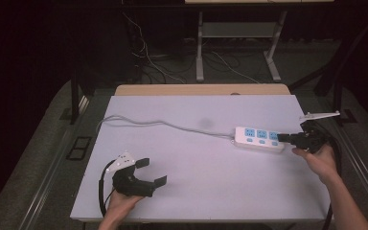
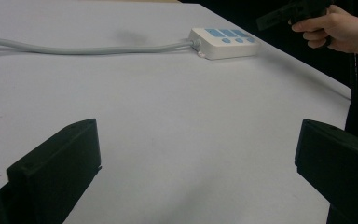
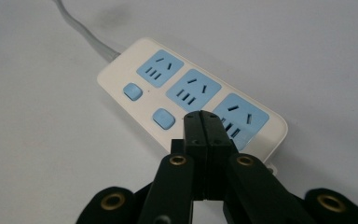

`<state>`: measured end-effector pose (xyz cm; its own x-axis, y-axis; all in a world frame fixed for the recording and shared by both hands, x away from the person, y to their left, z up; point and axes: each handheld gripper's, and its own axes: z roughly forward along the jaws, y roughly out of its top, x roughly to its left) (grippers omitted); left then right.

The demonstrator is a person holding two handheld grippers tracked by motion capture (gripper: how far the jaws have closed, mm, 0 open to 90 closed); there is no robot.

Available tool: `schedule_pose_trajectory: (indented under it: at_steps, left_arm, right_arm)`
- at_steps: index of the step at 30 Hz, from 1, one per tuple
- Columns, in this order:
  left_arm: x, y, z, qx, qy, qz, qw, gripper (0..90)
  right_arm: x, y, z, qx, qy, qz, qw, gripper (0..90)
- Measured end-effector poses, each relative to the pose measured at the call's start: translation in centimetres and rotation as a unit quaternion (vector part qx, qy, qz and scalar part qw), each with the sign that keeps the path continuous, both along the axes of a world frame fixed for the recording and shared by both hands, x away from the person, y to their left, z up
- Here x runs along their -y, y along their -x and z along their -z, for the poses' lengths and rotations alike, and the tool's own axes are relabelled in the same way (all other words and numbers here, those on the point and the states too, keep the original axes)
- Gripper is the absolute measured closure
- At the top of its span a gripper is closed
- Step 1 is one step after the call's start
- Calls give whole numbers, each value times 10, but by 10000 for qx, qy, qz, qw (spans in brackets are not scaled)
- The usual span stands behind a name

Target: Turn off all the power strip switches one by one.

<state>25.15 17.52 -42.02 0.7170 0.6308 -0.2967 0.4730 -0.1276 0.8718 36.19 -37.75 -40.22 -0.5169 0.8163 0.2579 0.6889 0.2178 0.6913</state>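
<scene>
A white power strip (image 1: 259, 139) with three blue sockets and blue switches lies on the right side of the white table (image 1: 196, 182); its grey cable (image 1: 163, 124) runs off to the left edge. My right gripper (image 1: 282, 138) is shut, with nothing between its jaws, and its tip hovers over the strip's right end. In the right gripper view the closed tip (image 3: 202, 116) sits just above the strip (image 3: 135, 70), by the nearest socket and a blue switch (image 3: 163, 118). My left gripper (image 1: 152, 172) rests open near the front left, far from the strip (image 2: 223, 43).
The table's wooden far edge (image 1: 201, 89) shows behind the white top. Beyond it stand a table frame's metal legs (image 1: 200, 48) and loose cables on a dark floor. In the left gripper view, the other hand (image 2: 335, 25) holds its gripper above the strip's end.
</scene>
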Motion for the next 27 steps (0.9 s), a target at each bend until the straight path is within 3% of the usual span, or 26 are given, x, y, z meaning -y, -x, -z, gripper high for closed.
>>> schedule_pose_trajectory:
  at_steps: [2, 6, 17, 24, 27]
  left_arm:
    - [0, 0, 0, 1, 1, 4, 10000, 0]
    - [0, 0, 0, 11, 20, 10, 10000, 0]
    - [2, -1, -1, 19, 39, 49, 10000, 0]
    - [1, -1, -1, 23, 46, 47, 10000, 0]
    - [1, 0, -1, 22, 50, 46, 10000, 0]
  right_arm:
    - [0, 3, -2, 13, -17, 19, 10000, 896]
    - [-2, 9, -7, 20, -127, 97, 9999, 772]
    - [-20, 31, -20, 287, -412, 214, 9985, 340]
    - [-30, 47, -22, 327, -664, 46, 9972, 4]
    - [-35, 56, -21, 406, -641, -49, 9971, 2]
